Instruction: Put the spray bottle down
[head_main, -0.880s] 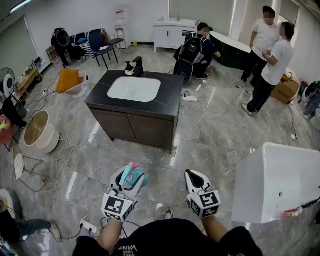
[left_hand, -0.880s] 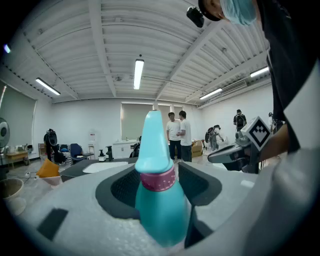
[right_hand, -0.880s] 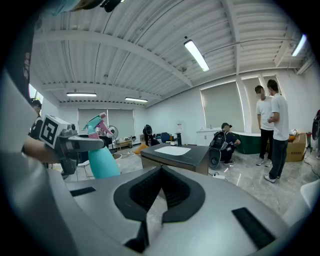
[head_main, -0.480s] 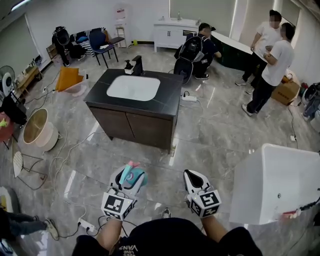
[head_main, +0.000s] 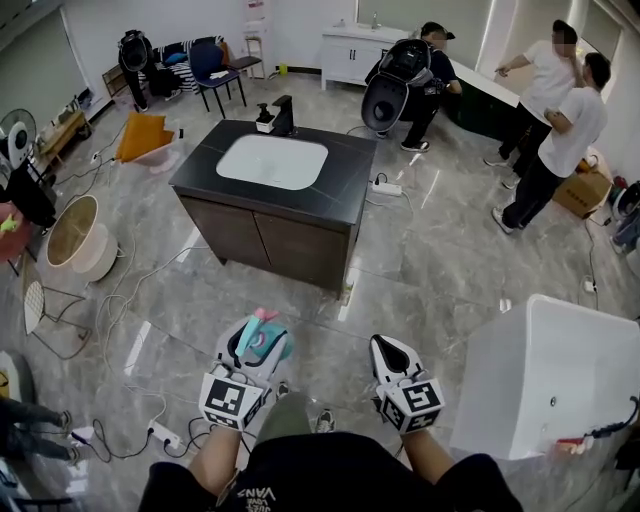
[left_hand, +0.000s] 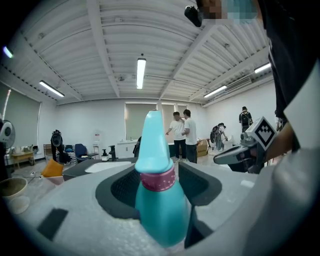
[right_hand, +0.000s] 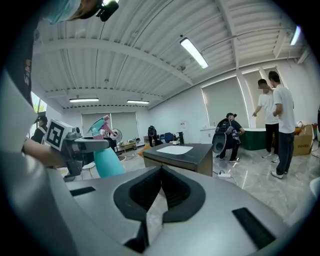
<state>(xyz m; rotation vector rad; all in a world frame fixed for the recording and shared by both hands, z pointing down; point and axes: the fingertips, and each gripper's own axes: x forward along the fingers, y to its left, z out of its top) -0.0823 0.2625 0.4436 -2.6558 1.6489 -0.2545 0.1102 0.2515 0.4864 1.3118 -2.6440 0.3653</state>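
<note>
A wide room with a glossy grey tiled floor (head_main: 440, 260) is seen, with loose cables (head_main: 125, 300) trailed across it at the left. Near the middle one dark cabinet (head_main: 265, 245) is stood, its black tabletop (head_main: 345, 190) set with one white basin (head_main: 272, 161) and one dark faucet (head_main: 282, 114) at the far edge. One white tub (head_main: 560, 370) is placed at the right, one white vanity (head_main: 357, 52) against the far wall, and one round pale bowl (head_main: 78, 255) on the floor at the left. Three people are counted standing at the far side: one bearing a large dark pack (head_main: 385, 95) and two in white shirts (head_main: 572, 125); the legs of a further person (head_main: 35, 420) are shown at the lower left edge. Two tongs are held out low over the floor, side by side and apart, well short of the cabinet. One teal spray bottle (left_hand: 162, 212) with a pink collar is clenched between the jaws of the left tongs (head_main: 260, 350), carried in the air above the floor with its spray head raised past the jaw tips. The right tongs (head_main: 390, 355) are closed with nothing between the jaws, the pads being brought together at their tips.
</note>
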